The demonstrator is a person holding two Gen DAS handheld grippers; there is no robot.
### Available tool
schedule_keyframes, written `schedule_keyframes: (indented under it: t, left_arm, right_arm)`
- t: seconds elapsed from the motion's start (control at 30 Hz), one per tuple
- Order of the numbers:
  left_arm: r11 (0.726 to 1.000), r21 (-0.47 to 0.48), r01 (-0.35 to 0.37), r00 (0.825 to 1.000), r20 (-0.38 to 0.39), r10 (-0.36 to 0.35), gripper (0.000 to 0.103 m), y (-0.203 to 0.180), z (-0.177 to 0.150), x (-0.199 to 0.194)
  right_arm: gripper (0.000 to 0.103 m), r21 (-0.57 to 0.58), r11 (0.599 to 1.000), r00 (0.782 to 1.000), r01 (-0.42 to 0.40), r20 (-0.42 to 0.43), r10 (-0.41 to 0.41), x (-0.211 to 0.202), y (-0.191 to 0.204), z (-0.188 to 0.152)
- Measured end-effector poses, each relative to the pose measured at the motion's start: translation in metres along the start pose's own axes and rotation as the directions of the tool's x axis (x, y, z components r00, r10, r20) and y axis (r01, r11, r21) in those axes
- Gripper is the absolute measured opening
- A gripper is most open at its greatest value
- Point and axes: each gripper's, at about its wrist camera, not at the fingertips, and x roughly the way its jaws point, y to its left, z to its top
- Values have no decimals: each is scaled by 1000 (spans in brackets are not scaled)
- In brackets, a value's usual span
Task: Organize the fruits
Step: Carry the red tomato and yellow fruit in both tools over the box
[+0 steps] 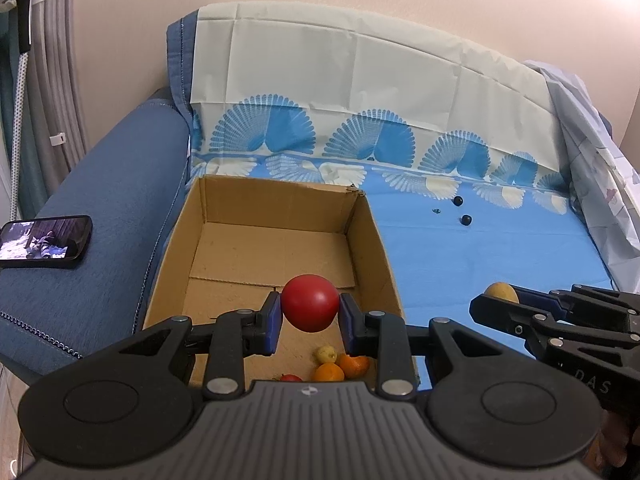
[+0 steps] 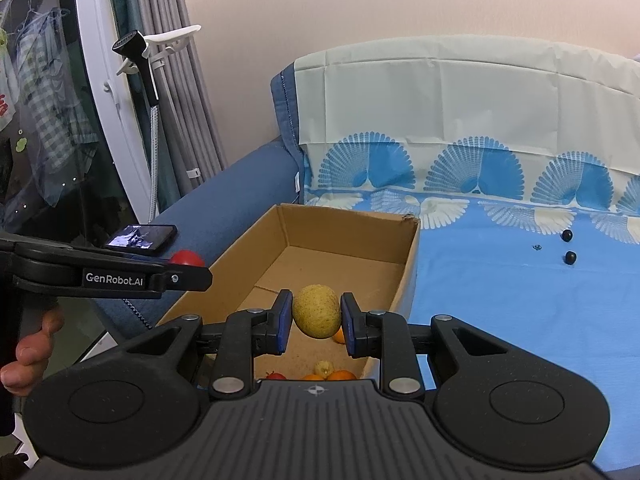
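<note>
My left gripper (image 1: 309, 312) is shut on a red round fruit (image 1: 310, 303), held above the near part of an open cardboard box (image 1: 264, 256). My right gripper (image 2: 316, 316) is shut on a yellow oval fruit (image 2: 317, 311) over the box's (image 2: 344, 248) near right side. In the left wrist view the right gripper (image 1: 496, 300) shows at the right with the yellow fruit (image 1: 502, 293) at its tip. On the box floor lie two orange fruits (image 1: 329, 372), a small yellow fruit (image 1: 325, 354) and a red one (image 1: 291, 378), partly hidden by the gripper body.
The box sits on a blue patterned sheet (image 1: 480, 248) over a sofa. Two small dark fruits (image 1: 466, 220) and a tiny dark bit (image 1: 436, 211) lie on the sheet to the right. A phone (image 1: 44, 242) rests on the blue armrest. A hand (image 2: 28, 356) holds the left gripper's handle.
</note>
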Motion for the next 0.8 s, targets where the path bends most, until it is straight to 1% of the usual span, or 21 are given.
schedule_keyframes:
  t: [0.33, 0.8]
  left_arm:
    - [999, -27, -17, 1000, -19, 16, 33, 20, 7, 26]
    - [997, -62, -48, 996, -83, 43, 33, 50, 10, 80]
  right_arm:
    - [27, -7, 1000, 999, -8, -52, 8, 31, 2, 3]
    - [27, -31, 999, 991, -23, -135, 19, 90, 7, 4]
